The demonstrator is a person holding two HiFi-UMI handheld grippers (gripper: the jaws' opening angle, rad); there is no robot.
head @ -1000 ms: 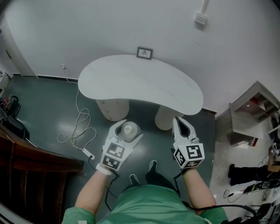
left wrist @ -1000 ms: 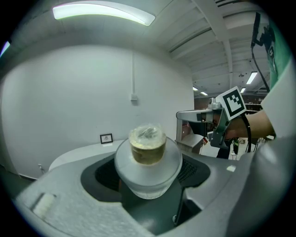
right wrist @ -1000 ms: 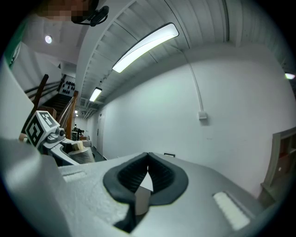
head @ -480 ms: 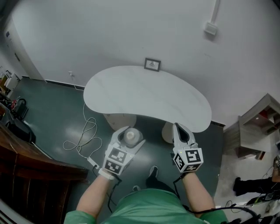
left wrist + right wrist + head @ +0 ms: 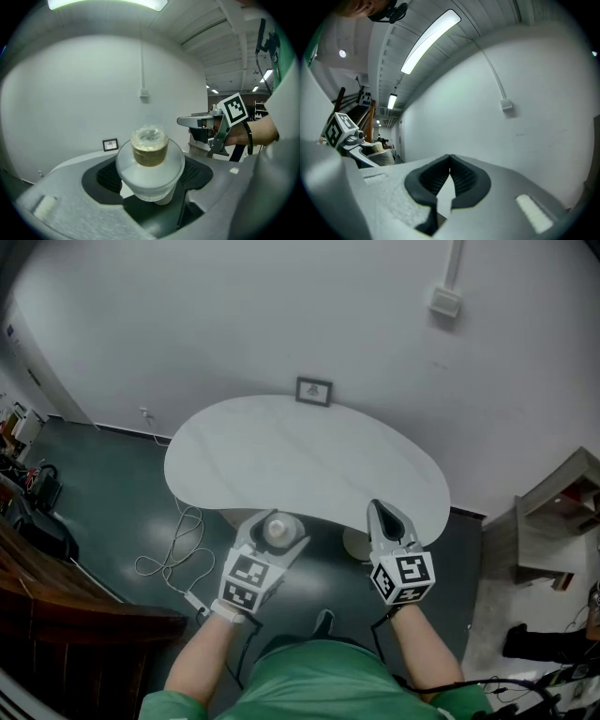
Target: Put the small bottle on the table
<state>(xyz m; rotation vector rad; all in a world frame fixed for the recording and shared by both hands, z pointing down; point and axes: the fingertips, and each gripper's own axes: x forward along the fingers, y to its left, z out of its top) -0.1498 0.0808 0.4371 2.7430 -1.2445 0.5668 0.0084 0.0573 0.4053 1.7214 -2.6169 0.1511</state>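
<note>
My left tongs (image 5: 277, 532) are clenched on the small bottle (image 5: 150, 159), one dark ribbed pad on either side of its body. In the left gripper view it fills the lower centre of the frame. It has a pale, translucent body with a broad rounded shoulder and a short tan-brown neck, and there is crinkled clear film over the top. From the head view I see only its round pale top, a little below the middle of the frame and just under the near edge of the surface (image 5: 300, 456) — it is held up in the tongs, not resting on anything. My right tongs (image 5: 382, 514) sit to the right of centre, closed tip to tip with nothing between them. The surface is a white, kidney-shaped top across the middle of the frame, and one pale round pedestal (image 5: 354, 545) shows beneath its near edge. A small framed picture (image 5: 313, 391) stands at its far edge against the plain light wall (image 5: 234, 315). A wall box (image 5: 444, 302) on a thin conduit is at the upper right. The floor (image 5: 112, 474) is dark green-grey, with a white cable (image 5: 173, 554) looped on it at the left, dark wooden furniture (image 5: 56, 615) at the lower left — and a shelf unit (image 5: 553, 521) at the right edge.
</note>
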